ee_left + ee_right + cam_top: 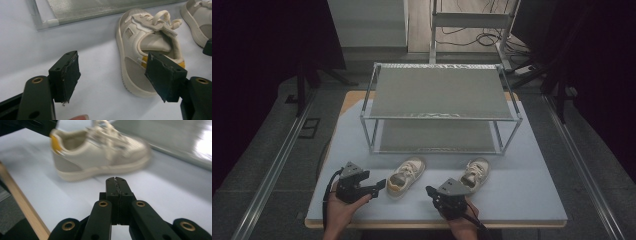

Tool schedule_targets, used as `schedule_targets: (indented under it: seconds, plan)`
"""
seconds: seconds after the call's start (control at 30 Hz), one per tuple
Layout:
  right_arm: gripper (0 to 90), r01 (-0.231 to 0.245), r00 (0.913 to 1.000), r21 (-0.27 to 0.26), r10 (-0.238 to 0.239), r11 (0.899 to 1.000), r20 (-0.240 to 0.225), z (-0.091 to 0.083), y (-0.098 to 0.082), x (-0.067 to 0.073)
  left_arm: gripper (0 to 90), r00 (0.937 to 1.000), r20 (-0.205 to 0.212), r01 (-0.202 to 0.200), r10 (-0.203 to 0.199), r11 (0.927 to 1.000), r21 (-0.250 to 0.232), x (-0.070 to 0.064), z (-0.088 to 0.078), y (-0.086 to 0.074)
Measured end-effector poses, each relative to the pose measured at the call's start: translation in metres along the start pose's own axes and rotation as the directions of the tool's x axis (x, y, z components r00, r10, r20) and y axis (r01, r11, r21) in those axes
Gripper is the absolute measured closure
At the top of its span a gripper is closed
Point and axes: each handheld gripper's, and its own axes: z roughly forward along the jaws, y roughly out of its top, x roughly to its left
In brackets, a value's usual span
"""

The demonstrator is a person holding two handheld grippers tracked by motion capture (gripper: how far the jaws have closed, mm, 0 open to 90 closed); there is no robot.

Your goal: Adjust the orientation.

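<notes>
Two small cream shoes lie on the pale table in front of a shoe rack. The left shoe [404, 176] [140, 45] [100, 152] has a yellow heel tab; the right shoe [475, 172] [200, 22] lies a little apart from it. My left gripper [379, 185] [113, 65] is open just left of the left shoe's heel, with nothing between its pads. My right gripper [429, 190] [117, 180] is shut and empty, low over the table between the two shoes and pointing at the left shoe's side, which looks blurred.
A two-tier metal rack [439, 92] [82, 10] with grey shelves stands behind the shoes. The table's wooden front edge [22, 205] runs close beside my right gripper. Bare tabletop [532, 195] lies right of the shoes. Dark floor and rails surround the table.
</notes>
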Motion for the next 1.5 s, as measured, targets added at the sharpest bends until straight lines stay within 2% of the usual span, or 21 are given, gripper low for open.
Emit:
schedule_targets:
  seconds: [0.13,0.27,0.5,0.53,0.57,0.63,1.0,1.17,1.27,1.5]
  plan:
    - [89.1,-0.033,0.9979,0.004,0.033,0.999,0.056,-0.008,-0.011,-0.01,27.0,0.9999,0.007,-0.009,0.009,1.0,-0.003,-0.002,0.003,0.004]
    - [89.1,-0.031,0.9932,0.015,0.029,0.999,0.113,-0.012,-0.016,-0.015,26.8,0.9998,0.015,-0.016,0.016,0.9999,-0.006,-0.001,0.005,0.008]
    - [89.1,-0.07,0.9768,0.037,0.061,0.997,0.205,-0.02,-0.028,-0.023,26.8,0.9992,0.04,-0.008,0.009,0.9998,-0.018,0.005,0.004,0.014]
    - [89.3,-0.081,0.9697,0.045,0.069,0.996,0.234,-0.023,-0.032,-0.028,26.7,0.9989,0.045,-0.007,0.008,0.9998,-0.018,0.006,0.004,0.014]
    - [89.3,-0.081,0.9697,0.045,0.069,0.996,0.234,-0.023,-0.032,-0.028,26.7,0.9989,0.046,-0.006,0.007,0.9998,-0.018,0.007,0.004,0.014]
    - [89.3,-0.132,0.9737,0.028,0.124,0.991,0.191,-0.029,-0.037,-0.034,26.7,0.999,0.044,-0.002,0.003,0.9998,-0.018,0.008,0.004,0.015]
    - [89.3,-0.18,0.9641,0.02,0.172,0.984,0.203,-0.053,-0.051,-0.042,26.5,0.9991,0.042,0.003,-0.002,0.9999,-0.013,0.01,0.003,0.015]
    - [89.3,-0.188,0.9544,0.017,0.179,0.982,0.239,-0.07,-0.06,-0.052,26.4,0.9991,0.043,-0.003,0.003,1.0,-0.009,0.009,0.003,0.015]
    - [89.3,-0.213,0.9506,0.005,0.206,0.977,0.232,-0.078,-0.065,-0.062,26.4,0.9989,0.046,-0.003,0.003,1.0,-0.008,0.008,0.003,0.015]
    - [89.3,-0.237,0.9373,-0.009,0.232,0.971,0.261,-0.087,-0.069,-0.082,26.3,0.9991,0.044,-0.001,0.001,1.0,-0.007,0.009,0.003,0.015]
